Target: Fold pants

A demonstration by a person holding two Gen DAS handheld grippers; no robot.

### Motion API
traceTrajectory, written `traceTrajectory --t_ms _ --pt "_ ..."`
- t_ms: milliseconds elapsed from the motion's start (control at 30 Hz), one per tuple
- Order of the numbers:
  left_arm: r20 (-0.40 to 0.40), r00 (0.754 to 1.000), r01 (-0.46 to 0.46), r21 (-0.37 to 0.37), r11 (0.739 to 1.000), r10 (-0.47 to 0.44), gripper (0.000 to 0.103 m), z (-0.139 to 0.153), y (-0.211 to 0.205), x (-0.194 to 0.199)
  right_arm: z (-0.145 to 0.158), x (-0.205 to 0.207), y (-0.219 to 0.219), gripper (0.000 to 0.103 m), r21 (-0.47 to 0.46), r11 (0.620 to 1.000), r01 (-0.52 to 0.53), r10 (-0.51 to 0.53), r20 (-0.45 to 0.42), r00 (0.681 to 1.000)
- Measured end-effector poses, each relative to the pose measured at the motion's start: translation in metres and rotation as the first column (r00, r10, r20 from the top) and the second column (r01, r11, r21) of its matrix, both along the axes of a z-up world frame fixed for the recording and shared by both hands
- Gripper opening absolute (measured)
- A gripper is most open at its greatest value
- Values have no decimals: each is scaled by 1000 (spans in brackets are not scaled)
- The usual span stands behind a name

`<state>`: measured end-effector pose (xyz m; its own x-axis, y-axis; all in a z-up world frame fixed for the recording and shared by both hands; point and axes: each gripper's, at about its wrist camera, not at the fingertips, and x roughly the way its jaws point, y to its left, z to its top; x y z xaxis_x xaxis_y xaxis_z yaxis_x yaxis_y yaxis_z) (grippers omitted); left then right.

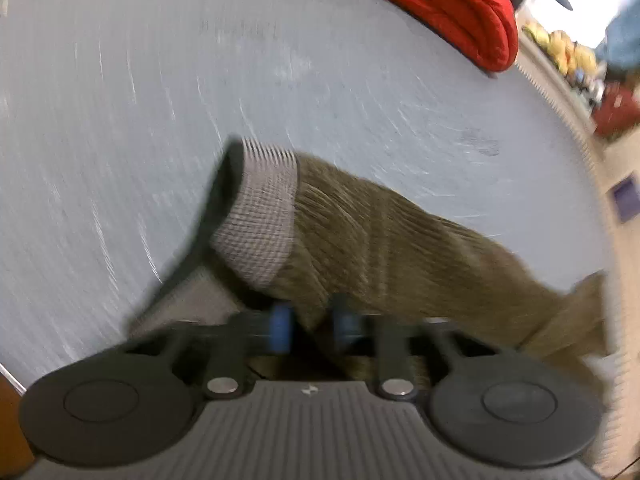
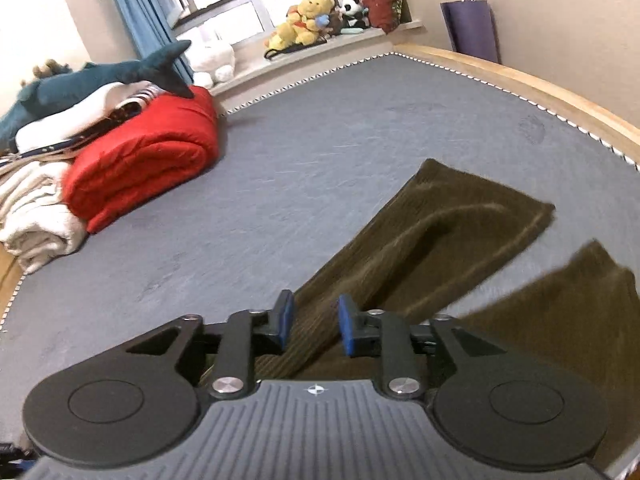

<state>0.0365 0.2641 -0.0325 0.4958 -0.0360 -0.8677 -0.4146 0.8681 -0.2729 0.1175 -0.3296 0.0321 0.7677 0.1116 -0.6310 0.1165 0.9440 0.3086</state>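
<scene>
Grey mattress [image 2: 280,184] carries your work. Left of the pants [image 2: 420,248]: red quilt [image 2: 144,160]. Your left gripper [image 1: 316,324] pinches their waistband end; your right gripper [image 2: 312,324] clamps a leg fold.

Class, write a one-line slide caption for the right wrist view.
Right gripper closed on olive corduroy pants spread on a grey bed, red folded quilt beyond.

The left view is smeared with blur, the olive-brown ribbed pants [image 1: 400,240] run behind the left claw [image 1: 316,326], and the red folded blanket [image 1: 436,4] is cut off on top.
</scene>
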Motion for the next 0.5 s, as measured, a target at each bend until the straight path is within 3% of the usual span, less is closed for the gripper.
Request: traceTrajectory --t_ms 133,200,367,500 --pt "52 998 14 111 994 -20 8 13 -8 8 -23 56 -8 39 -41 999 0 -1 -31 1000" --pt "41 998 38 139 990 -44 8 13 -11 11 -43 81 -10 40 -42 999 11 -13 -49 999" --pt "-35 999 44 109 993 -40 8 -3 -3 21 -96 141 -9 41 -37 999 29 -34 -153 988" --pt "-48 998 52 106 993 -47 8 -7 -1 28 -122 181 1 49 -79 996 45 -60 -201 978"
